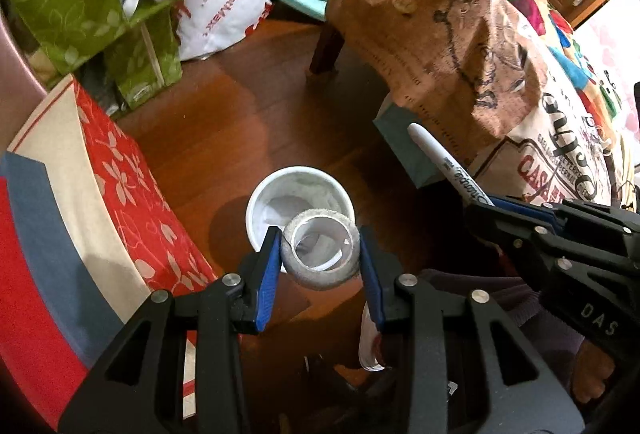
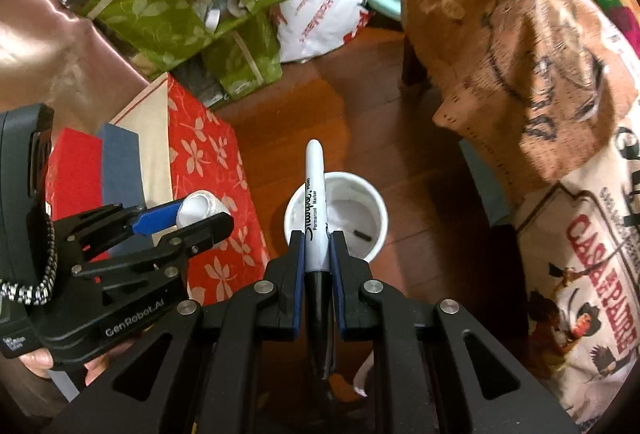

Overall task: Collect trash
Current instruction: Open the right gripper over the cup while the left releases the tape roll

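A small white bin (image 1: 272, 193) with a white liner stands on the wooden floor; it also shows in the right wrist view (image 2: 360, 201). My left gripper (image 1: 320, 254) is shut on a grey tape roll (image 1: 316, 274) and holds it above the bin's near rim. The roll also shows in the right wrist view (image 2: 200, 207), left of the bin. My right gripper (image 2: 316, 246) is shut on a white Sharpie marker (image 2: 314, 193), pointing over the bin. The marker shows in the left wrist view (image 1: 444, 165), right of the bin.
A red floral box (image 1: 132, 193) lies left of the bin. Green leaf-print storage boxes (image 1: 80, 1) and a white plastic bag (image 1: 220, 17) sit at the back. A brown printed cloth over furniture (image 1: 440, 33) and a printed bag (image 2: 580, 254) stand to the right.
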